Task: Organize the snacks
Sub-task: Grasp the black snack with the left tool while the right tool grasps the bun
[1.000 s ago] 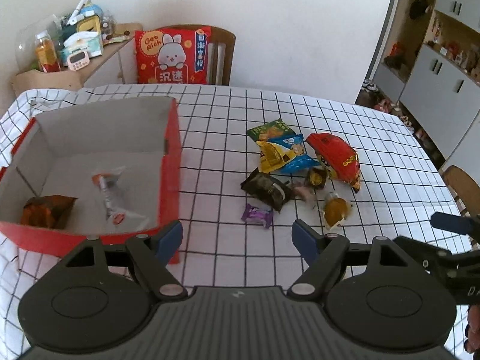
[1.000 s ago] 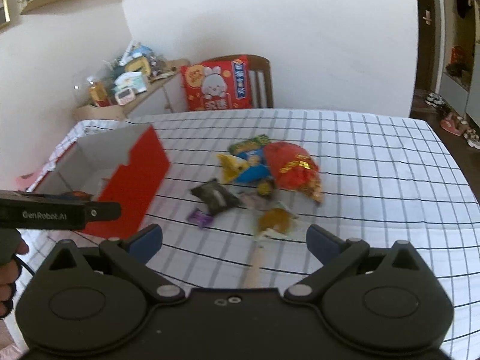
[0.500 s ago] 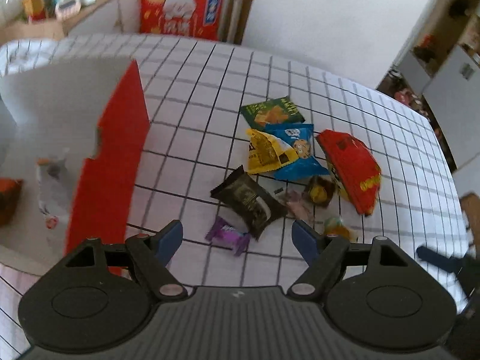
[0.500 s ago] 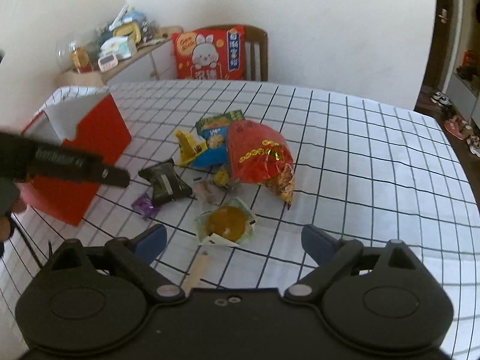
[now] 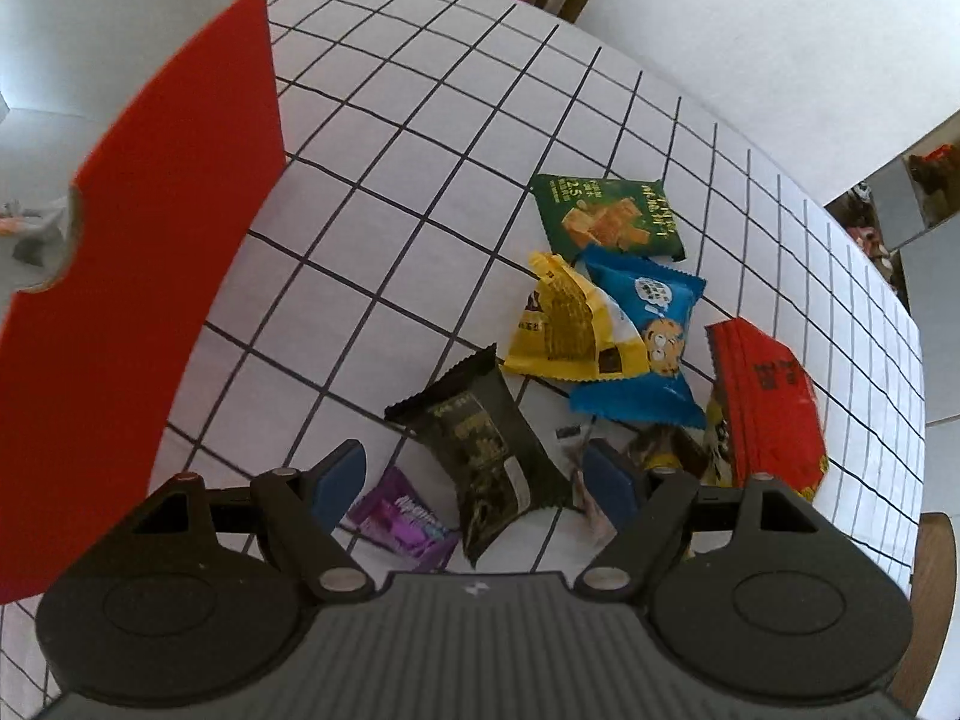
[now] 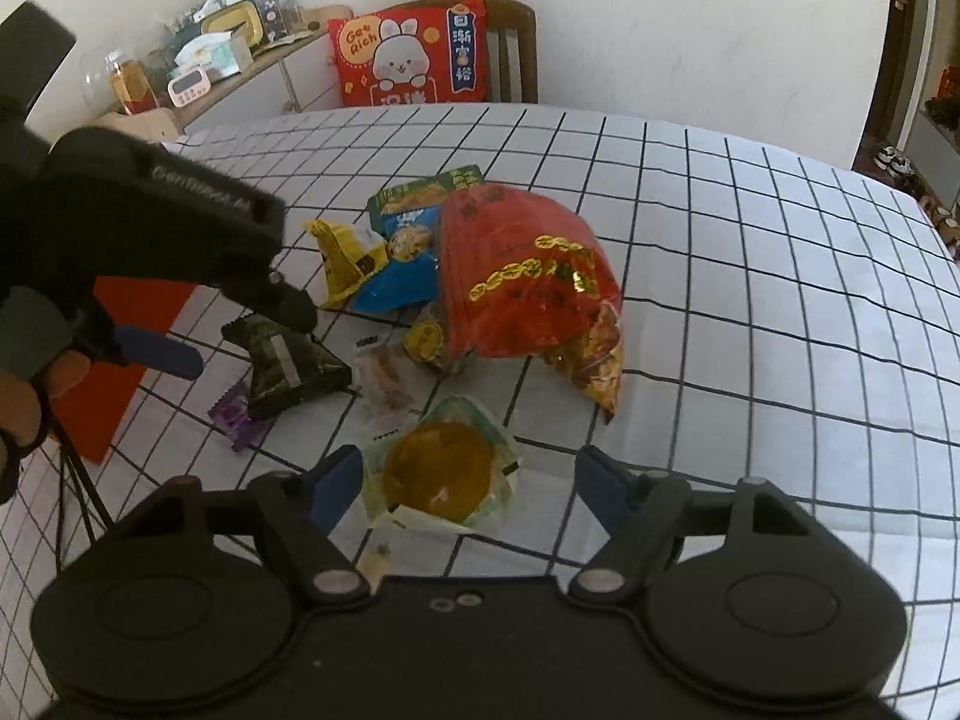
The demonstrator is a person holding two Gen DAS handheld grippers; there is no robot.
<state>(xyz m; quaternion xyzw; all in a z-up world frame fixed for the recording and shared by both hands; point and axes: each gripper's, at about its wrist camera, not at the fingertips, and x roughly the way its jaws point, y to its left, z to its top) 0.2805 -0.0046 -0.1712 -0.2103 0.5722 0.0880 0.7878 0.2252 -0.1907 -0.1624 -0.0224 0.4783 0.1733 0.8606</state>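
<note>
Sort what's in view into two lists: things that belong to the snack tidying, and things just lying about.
Job:
red box
black packet
purple candy
yellow packet
blue packet
green packet
red bag
round pastry
left gripper, right gripper, both open

Lying about:
rabbit cushion
chair
timer

The left hand-held gripper [image 5: 474,480] is hanging low over the checked bench [image 5: 420,120], jaws spread wide, blue fingertips [image 5: 339,477] either side of a black snack packet [image 5: 480,450]. A small purple candy wrapper [image 5: 402,525] is lying just beside that packet, near the left fingertip. Beyond, a yellow packet [image 5: 564,324] is overlapping a blue one [image 5: 654,336], with a green packet [image 5: 612,219] behind them and a red bag [image 5: 768,402] sitting off to the right. The red box [image 5: 150,252] is standing at left, its pale inside showing.
</note>
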